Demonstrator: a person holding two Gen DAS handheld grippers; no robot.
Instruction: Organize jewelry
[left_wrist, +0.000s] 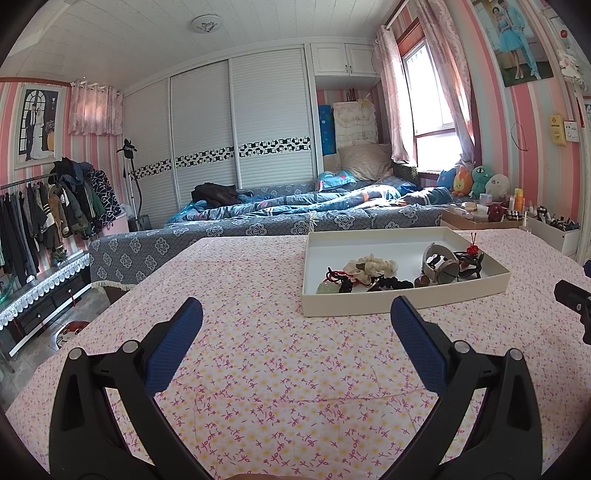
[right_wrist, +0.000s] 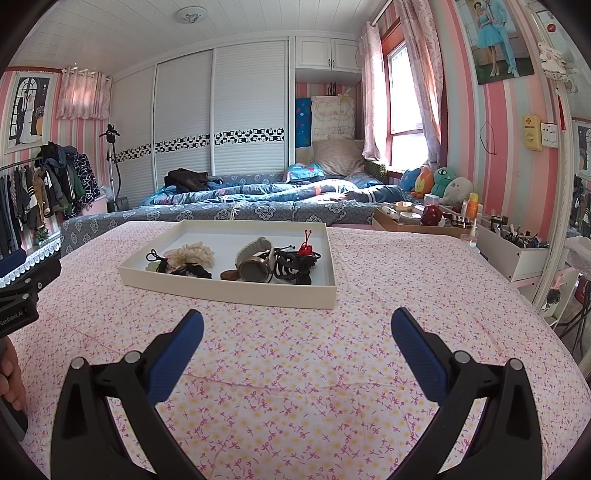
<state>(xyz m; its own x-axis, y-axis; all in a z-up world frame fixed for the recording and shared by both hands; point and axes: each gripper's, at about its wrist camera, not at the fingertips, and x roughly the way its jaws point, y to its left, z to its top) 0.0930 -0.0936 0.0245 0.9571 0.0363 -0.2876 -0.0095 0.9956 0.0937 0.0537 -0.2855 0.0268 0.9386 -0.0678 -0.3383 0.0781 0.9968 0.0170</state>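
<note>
A shallow white tray (left_wrist: 369, 306) (right_wrist: 229, 291) rests on the flowered tablecloth. Inside lie a grey-strapped watch (left_wrist: 441, 264) (right_wrist: 255, 264), a cream scrunchie (left_wrist: 371, 266) (right_wrist: 194, 253), black hair ties (left_wrist: 391, 283) (right_wrist: 192, 272), a black claw clip (left_wrist: 469, 264) (right_wrist: 293, 266) and a small red ornament (left_wrist: 471, 249) (right_wrist: 304, 249). My left gripper (left_wrist: 295, 314) hovers open over the cloth, short of the tray's near left corner. My right gripper (right_wrist: 295, 325) is open too, just before the tray's near right side. Nothing sits between either pair of blue pads.
A brown box of cosmetics (right_wrist: 413, 218) and a white organiser box (right_wrist: 517, 254) stand at the table's far right. A bed (left_wrist: 295, 210) lies beyond the table, a clothes rack (left_wrist: 44, 210) at left. A hand (right_wrist: 11, 373) shows at the right view's left edge.
</note>
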